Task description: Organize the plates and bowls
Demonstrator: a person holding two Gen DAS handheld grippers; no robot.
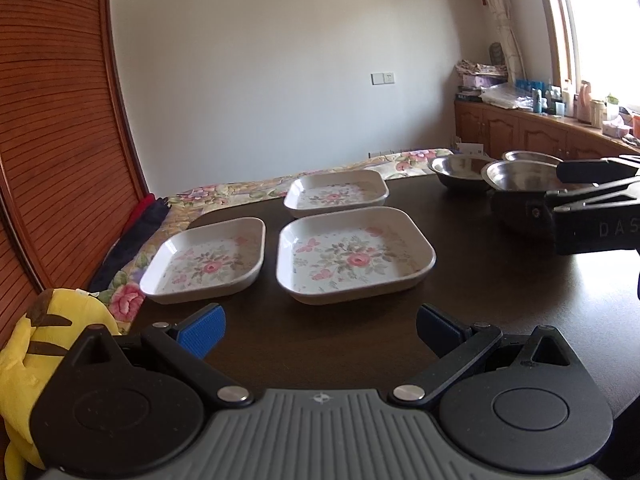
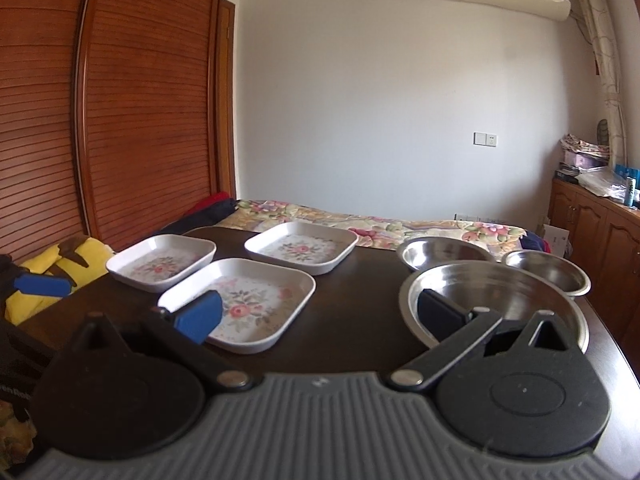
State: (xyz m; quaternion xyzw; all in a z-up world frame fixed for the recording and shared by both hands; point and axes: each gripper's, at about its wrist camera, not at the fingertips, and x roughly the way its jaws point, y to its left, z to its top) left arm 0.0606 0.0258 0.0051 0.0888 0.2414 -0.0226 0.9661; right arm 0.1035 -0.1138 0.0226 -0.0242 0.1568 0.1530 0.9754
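Three square floral plates (image 1: 354,254) lie apart on the dark counter (image 1: 480,292), with three steel bowls (image 2: 494,300) grouped to their right. The plates look light, stiff and glossy, likely slick, so a pinch over a raised rim seems best; the bowls look thin, rigid and smooth, best taken at the lip. The left hand-held gripper (image 1: 320,330) hangs wide open and empty before the nearest plate. The right hand-held gripper (image 2: 320,316) is also spread, holding nothing, one finger over the largest bowl. Only the right view shows the smallest bowl (image 2: 546,274) whole; the left view shows the right gripper from outside.
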